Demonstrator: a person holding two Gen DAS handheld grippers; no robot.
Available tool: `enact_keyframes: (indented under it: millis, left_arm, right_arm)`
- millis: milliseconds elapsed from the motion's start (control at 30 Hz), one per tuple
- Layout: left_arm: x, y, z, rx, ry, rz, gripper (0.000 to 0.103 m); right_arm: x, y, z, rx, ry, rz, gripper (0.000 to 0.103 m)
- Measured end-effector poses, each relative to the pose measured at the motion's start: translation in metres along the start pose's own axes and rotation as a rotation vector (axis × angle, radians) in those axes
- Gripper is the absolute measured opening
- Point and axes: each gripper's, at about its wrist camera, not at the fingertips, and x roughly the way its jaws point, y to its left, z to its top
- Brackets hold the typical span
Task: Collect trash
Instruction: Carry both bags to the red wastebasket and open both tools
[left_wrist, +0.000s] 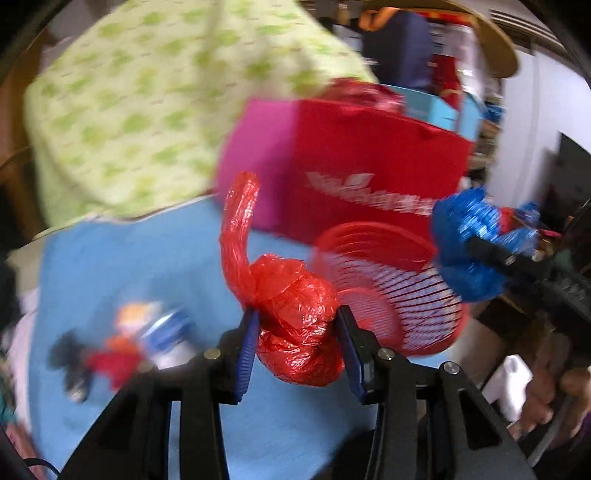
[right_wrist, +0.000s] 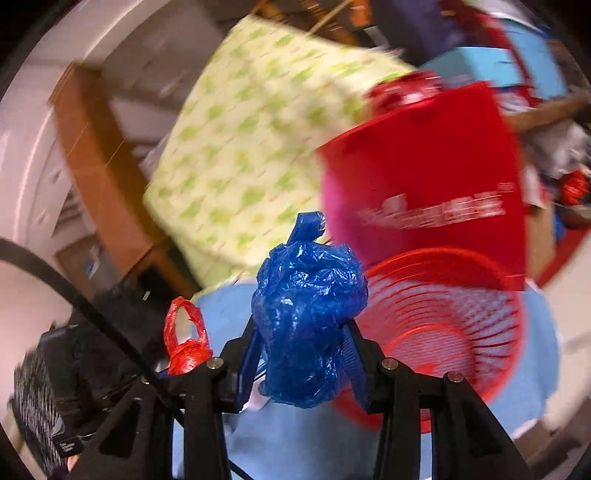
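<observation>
Red knotted bag (left_wrist: 295, 317), blue crumpled bag (right_wrist: 306, 321), red basket (right_wrist: 461, 325)

Two crumpled plastic bags are being held up.
The red plastic bag (left_wrist: 295, 325) and the blue plastic bag (right_wrist: 308, 325) are hanging near the red mesh basket (right_wrist: 461, 332).

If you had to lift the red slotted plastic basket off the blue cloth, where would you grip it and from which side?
I would pinch the red slotted plastic basket at its top rim, coming from above: the rim is thin, open and facing up, while the rounded body looks too wide. Both tongs are full now: the left tongs hold a knotted red plastic bag, the right tongs a crumpled blue plastic bag.
</observation>
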Motion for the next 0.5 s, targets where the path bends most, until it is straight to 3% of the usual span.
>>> enact_keyframes:
  millis: [133,200,267,367,500]
  left_arm:
    - [0.037,-0.041,0.024,0.036,0.04,-0.098,0.046]
    - [0.057,-0.053,0.03,0.043,0.071,-0.124,0.053]
    - [0.077,-0.062,0.034,0.053,0.107,-0.105,0.072]
    - [0.089,-0.061,0.033,0.04,0.131,-0.102,0.072]
    - [0.077,-0.042,0.024,0.002,0.107,-0.096,0.072]
  right_arm:
    - [-0.012,-0.066,0.015,0.164,-0.014,-0.035,0.048]
    - [-0.013,-0.089,0.018,0.214,-0.014,-0.052,0.049]
    - [-0.011,-0.107,0.015,0.257,-0.003,-0.053,0.055]
    - [-0.003,-0.125,0.008,0.326,0.017,-0.05,0.067]
    - [0.002,-0.128,0.002,0.345,0.018,-0.042,0.068]
